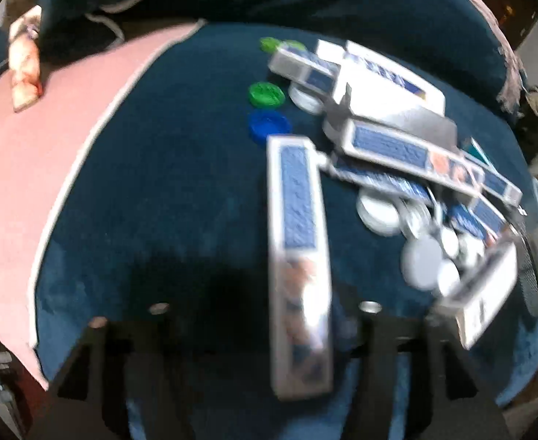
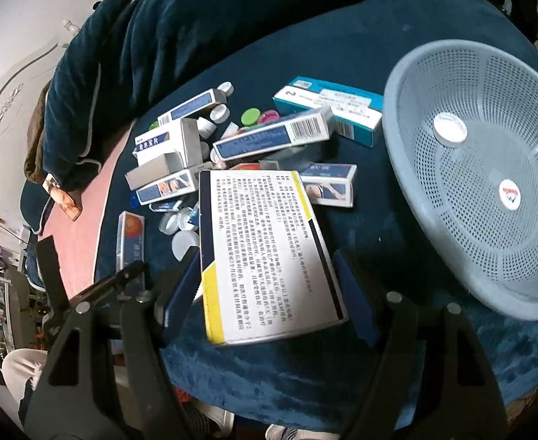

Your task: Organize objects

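Note:
My right gripper (image 2: 269, 289) is shut on a large white box (image 2: 265, 253) printed with text and trimmed in yellow and navy, its blue pads (image 2: 182, 286) pressing both long sides. The box hangs tilted over the blue blanket, left of a grey perforated basket (image 2: 415, 168) that holds one white cap (image 2: 450, 130). My left gripper (image 1: 265, 315) is open. A long blue-and-silver box (image 1: 300, 256) lies on the blanket between its fingers, clear of both. That view is blurred. In the right wrist view the same box (image 2: 131, 238) lies by the left gripper's black fingers (image 2: 122, 278).
A heap of blue-and-silver boxes (image 1: 390, 146) and white caps (image 1: 379, 212) lies right of the left gripper, with green (image 1: 267, 93) and blue (image 1: 269, 124) caps behind. A teal box (image 2: 327, 104) sits near the basket. Pink cloth (image 1: 48, 154) borders the blanket on the left.

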A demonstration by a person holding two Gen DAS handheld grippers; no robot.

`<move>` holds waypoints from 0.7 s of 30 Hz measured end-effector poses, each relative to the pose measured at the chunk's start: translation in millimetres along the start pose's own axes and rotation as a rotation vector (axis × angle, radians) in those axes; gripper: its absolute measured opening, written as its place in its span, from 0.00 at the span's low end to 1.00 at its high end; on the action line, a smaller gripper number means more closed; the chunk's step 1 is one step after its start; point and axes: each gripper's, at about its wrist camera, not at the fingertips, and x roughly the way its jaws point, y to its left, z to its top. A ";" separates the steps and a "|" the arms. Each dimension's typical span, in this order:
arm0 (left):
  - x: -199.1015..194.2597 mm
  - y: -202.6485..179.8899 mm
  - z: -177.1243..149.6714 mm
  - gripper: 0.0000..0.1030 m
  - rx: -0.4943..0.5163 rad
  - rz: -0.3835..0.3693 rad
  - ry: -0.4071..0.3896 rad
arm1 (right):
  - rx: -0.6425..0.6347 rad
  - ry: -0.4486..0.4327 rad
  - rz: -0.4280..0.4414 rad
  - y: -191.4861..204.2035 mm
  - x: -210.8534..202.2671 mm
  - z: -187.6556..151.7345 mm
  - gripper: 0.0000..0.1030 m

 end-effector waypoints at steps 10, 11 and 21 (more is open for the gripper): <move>-19.3 0.7 4.0 0.75 -0.049 -0.070 -0.053 | 0.010 0.009 -0.006 -11.5 3.9 -5.3 0.71; -24.9 4.5 5.8 0.75 -0.068 -0.079 -0.066 | 0.012 0.011 -0.006 -12.8 4.8 -5.6 0.71; -35.2 51.4 11.1 0.75 -0.271 0.035 -0.096 | 0.008 0.021 0.011 -10.6 10.6 -4.7 0.72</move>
